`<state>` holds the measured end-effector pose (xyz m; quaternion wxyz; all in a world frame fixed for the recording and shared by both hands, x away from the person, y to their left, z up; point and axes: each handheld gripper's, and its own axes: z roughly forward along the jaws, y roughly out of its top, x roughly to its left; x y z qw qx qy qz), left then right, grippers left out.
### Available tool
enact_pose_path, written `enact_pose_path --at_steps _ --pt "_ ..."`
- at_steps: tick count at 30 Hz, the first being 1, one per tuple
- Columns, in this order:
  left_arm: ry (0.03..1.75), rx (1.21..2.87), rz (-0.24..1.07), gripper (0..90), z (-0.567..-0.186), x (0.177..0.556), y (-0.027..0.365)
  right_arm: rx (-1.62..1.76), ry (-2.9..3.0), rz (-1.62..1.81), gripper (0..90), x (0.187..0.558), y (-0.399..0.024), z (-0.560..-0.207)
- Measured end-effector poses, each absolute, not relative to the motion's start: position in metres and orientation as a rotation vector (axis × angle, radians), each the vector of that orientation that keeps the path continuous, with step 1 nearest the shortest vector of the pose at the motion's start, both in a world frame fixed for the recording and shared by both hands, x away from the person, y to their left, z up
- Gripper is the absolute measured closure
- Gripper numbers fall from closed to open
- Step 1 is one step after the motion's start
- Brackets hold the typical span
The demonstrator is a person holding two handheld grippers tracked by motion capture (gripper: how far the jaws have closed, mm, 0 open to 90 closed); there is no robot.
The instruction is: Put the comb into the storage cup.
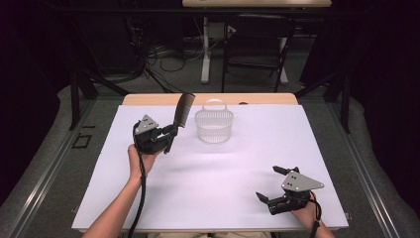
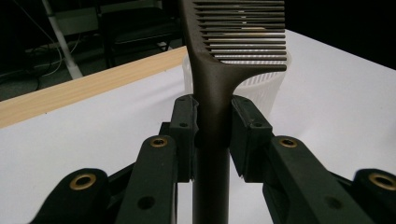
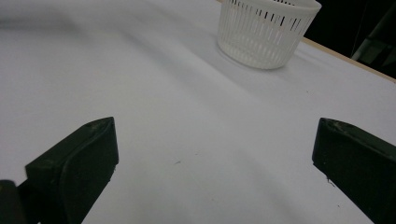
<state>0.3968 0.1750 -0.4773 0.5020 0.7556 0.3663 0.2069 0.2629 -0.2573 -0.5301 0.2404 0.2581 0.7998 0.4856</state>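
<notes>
Now the right gripper (image 1: 275, 185) sits closest to the person, low on the white table (image 1: 237, 163) and well away from the basket (image 1: 214, 125). Its jaws stand wide apart with nothing between them, just bare table, as the right gripper view shows. It looks like it is resting.

Farther along, to the left of the basket, is the left gripper (image 1: 167, 137). Its jaws are squeezed tight on the handle of a comb (image 1: 183, 110). In the left gripper view you can see both black pads (image 2: 184, 122) pressing the handle from each side. The comb is dark, thin and hard, most likely plastic. It is long and stands almost straight up, leaning a little toward the basket. Its teeth are at the top and point toward the basket.

The basket stands just right of the comb, close by but not touching it. It is round, white and plastic, with lots of thin slits in its wall and a hoop handle on top. It looks empty inside.

So the left hand is much nearer the basket than the right one. I think the comb should go into the basket next. The comb is tall, so it must come down through the open top beside the hoop handle.
</notes>
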Motion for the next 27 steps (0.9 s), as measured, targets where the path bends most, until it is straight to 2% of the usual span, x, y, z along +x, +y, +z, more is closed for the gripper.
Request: enact_pose_path --at_steps 27 --pt "0.873 1.792 0.511 72.3 -0.464 0.411 0.162 0.711 2.188 1.336 0.0 0.263 -0.258 -0.530"
